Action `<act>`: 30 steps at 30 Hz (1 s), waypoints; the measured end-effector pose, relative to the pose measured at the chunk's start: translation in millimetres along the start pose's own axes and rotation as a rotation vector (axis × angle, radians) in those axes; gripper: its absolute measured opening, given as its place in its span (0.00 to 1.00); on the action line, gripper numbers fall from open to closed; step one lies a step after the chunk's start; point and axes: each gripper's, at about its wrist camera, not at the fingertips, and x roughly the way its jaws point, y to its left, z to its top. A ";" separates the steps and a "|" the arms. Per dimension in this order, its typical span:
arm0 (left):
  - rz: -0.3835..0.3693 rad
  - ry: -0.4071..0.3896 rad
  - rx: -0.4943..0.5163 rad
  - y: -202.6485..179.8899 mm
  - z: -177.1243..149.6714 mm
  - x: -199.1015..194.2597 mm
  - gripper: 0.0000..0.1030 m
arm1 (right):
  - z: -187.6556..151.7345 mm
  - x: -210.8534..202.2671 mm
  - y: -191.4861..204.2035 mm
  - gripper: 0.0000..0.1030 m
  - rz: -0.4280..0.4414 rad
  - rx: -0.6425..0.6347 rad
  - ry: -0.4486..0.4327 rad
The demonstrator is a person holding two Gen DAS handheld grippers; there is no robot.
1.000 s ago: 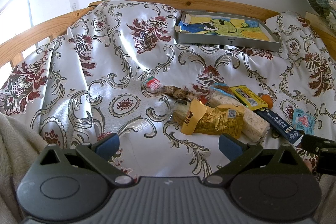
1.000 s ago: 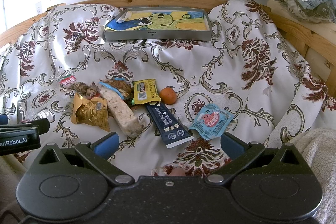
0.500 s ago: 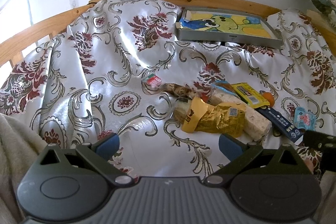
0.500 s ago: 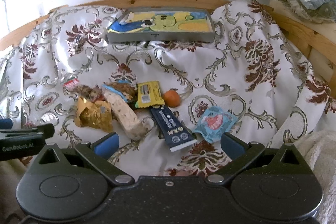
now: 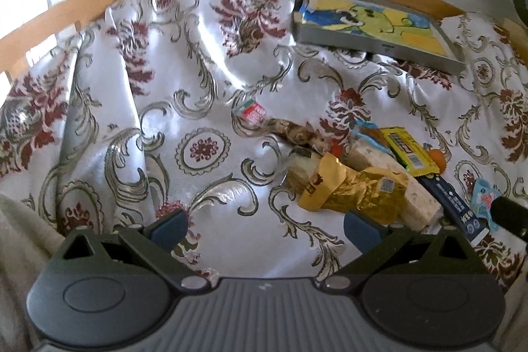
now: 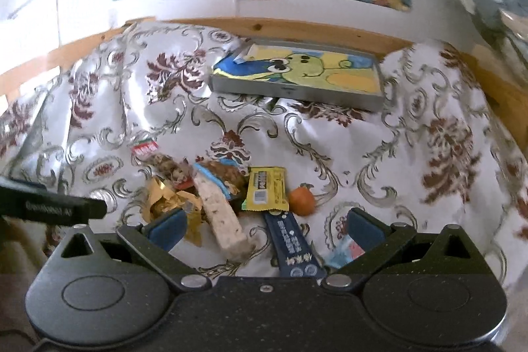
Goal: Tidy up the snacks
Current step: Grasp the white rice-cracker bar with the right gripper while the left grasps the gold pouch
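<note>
A heap of snacks lies on the floral cloth: a gold foil packet (image 5: pixel 356 192) (image 6: pixel 171 202), a pale speckled bar (image 6: pixel 221 216) (image 5: pixel 412 197), a yellow packet (image 6: pixel 265 188) (image 5: pixel 409 152), a dark blue packet (image 6: pixel 293 246) (image 5: pixel 455 207), a small orange fruit (image 6: pixel 302 200) and a light blue sachet (image 5: pixel 483 202). My right gripper (image 6: pixel 264 228) stands open just above the pale bar and the blue packet. My left gripper (image 5: pixel 264 226) is open over bare cloth, left of the gold packet. A grey tray (image 5: pixel 376 43) (image 6: pixel 297 91) with a cartoon picture sits at the back.
A wooden rail (image 5: pixel 82 12) (image 6: pixel 297 25) runs behind the cloth, with posters on the wall above. A small red and white wrapper (image 5: pixel 252 111) (image 6: pixel 145 149) lies left of the heap. Pale blanket (image 5: pixel 19 240) borders the near left. The left gripper's finger (image 6: pixel 52 208) shows in the right wrist view.
My right gripper has moved forward and down over the snack heap, so the snacks sit between its fingers. My left gripper has edged forward slightly.
</note>
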 end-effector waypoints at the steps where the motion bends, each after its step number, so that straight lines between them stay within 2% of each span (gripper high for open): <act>1: -0.010 0.018 -0.009 1.9 2.5 3.6 1.00 | 2.0 4.9 -0.1 0.99 0.003 -0.012 0.008; 8: -0.095 0.109 0.019 2.4 24.2 27.1 1.00 | 12.1 36.8 0.2 0.99 0.060 -0.086 0.093; 15: -0.183 0.116 0.189 -6.4 52.0 45.5 1.00 | 22.1 64.6 -4.9 0.99 0.129 -0.153 0.157; 19: -0.293 0.116 0.273 -12.1 59.1 55.3 1.00 | 25.3 81.9 -7.1 0.98 0.209 -0.213 0.218; 21: -0.340 0.102 0.331 -17.1 60.1 58.3 1.00 | 23.1 89.9 -6.3 0.94 0.240 -0.233 0.252; 24: -0.426 0.080 0.483 -29.0 58.9 60.9 1.00 | 18.2 98.9 -3.6 0.86 0.268 -0.241 0.288; 27: -0.468 0.032 0.651 -42.1 53.3 62.6 1.00 | 14.8 106.7 -0.2 0.80 0.285 -0.241 0.306; 30: -0.514 0.026 0.738 -48.8 48.1 67.5 1.00 | 12.8 115.7 -0.3 0.71 0.301 -0.222 0.328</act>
